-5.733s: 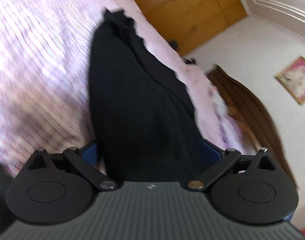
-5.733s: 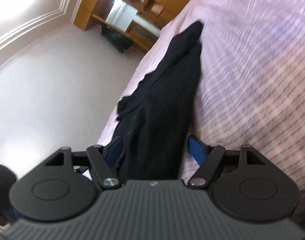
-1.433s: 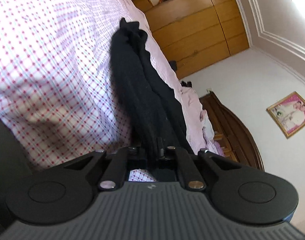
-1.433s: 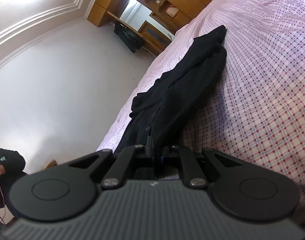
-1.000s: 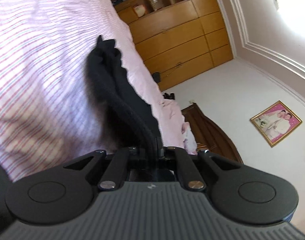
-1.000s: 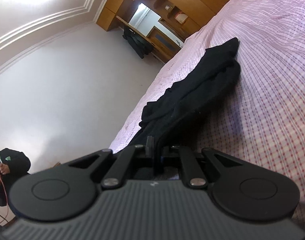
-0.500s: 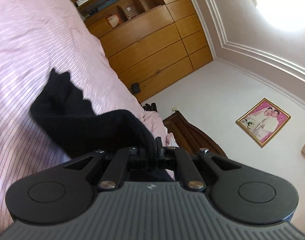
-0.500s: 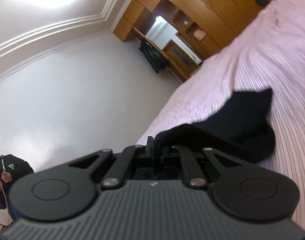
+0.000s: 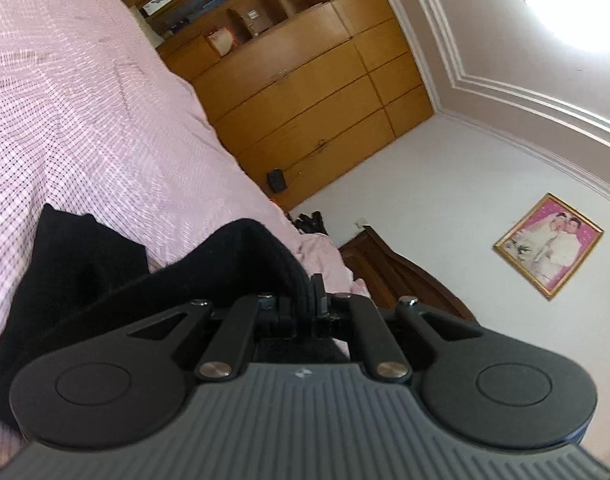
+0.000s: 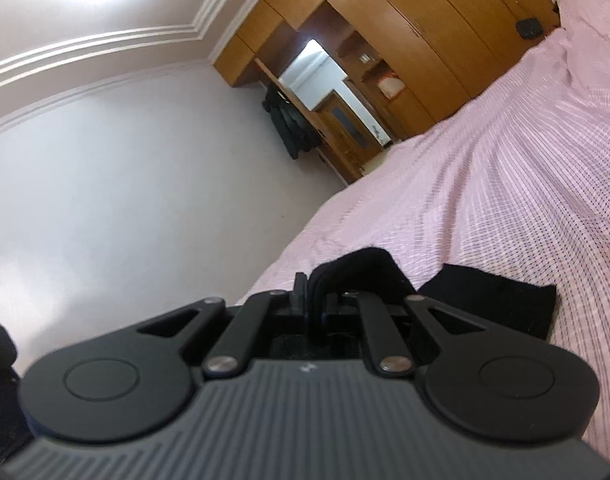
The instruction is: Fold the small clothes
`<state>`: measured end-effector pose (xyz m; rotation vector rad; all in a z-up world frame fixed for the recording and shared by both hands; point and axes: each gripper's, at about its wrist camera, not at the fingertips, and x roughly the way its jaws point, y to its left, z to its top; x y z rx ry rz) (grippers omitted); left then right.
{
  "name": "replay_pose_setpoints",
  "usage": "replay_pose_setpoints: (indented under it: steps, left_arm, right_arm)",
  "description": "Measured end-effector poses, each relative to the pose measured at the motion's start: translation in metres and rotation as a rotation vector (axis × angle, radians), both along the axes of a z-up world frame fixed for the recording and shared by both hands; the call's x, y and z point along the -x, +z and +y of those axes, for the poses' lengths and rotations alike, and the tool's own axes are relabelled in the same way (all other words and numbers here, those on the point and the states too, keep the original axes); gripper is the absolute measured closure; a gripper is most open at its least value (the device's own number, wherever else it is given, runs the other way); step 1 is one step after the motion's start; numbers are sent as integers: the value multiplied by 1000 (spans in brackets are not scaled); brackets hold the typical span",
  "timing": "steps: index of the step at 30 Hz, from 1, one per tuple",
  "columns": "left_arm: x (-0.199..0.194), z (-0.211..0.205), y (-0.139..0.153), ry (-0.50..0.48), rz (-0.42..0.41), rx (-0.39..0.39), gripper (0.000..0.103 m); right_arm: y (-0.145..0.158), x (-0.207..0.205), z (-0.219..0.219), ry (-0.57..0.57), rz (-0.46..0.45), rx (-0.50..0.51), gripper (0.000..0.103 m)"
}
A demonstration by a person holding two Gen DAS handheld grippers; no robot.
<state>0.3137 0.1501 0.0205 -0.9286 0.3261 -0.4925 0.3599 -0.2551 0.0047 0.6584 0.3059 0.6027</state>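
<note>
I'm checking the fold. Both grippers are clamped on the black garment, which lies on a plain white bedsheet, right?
Not quite. Both the left gripper and the right gripper are shut on the black garment, but the bedsheet is pink with a fine check pattern, not plain white. Both wrist views show it.

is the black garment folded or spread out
Partly folded: both grippers hold one end of the black garment over the rest.
</note>
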Motion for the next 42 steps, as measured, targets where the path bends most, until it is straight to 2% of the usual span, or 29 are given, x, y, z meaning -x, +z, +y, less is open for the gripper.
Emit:
replay_pose_setpoints:
  steps: [6,11,14,16,18,19,20,21,22,24,26,31,33,37,42]
  left_arm:
    - [-56,11,-49,28,89,50,97]
    - [-81,13,-69,33,127,-14,97]
    - [-96,17,-85,42,151,2,96]
    - [-110,17,-89,46,169,7,77]
    - [-118,19,-89,45,170,21,2]
    - [-117,21,-86,65,150,28,0]
    - [-115,23,-82,92,117,35,0]
    - [-112,24,-79,103,90,38,0]
    - [-111,27,-76,107,70,36,0]
    - [-113,30,-72,130,62,9,0]
    - [-116,30,-74,152,72,-19,0]
    - [-124,26,-89,154,143,-46,0]
    - [-121,27,-93,163,159,-89,0]
    - [-111,19,-81,211,179,-291,0]
    - [-100,8,-70,280,240,-566,0]
  right_arm:
    - [-32,-45,4,-4,46,15,94]
    - [-55,-60,8,1,103,63,94]
    - [-59,-66,11,-5,107,79,94]
    - [-64,-69,11,-24,120,95,93]
    - [-70,-72,9,-49,146,85,92]
    - [-74,-71,8,-55,158,67,90]
    - [-78,-71,5,-54,167,35,84]
    - [-80,-71,1,-51,170,2,74]
    - [-82,-70,-3,-49,163,-28,69]
    - [-80,-65,-7,-59,126,-61,40]
    - [-75,-62,-7,-68,94,-55,32]
    - [-72,-62,-9,-75,73,-36,32]
    - [-71,-61,-12,-86,79,-39,32]
    - [-70,-60,-13,-96,73,-9,32]
    - [-69,-62,-7,-112,109,119,32]
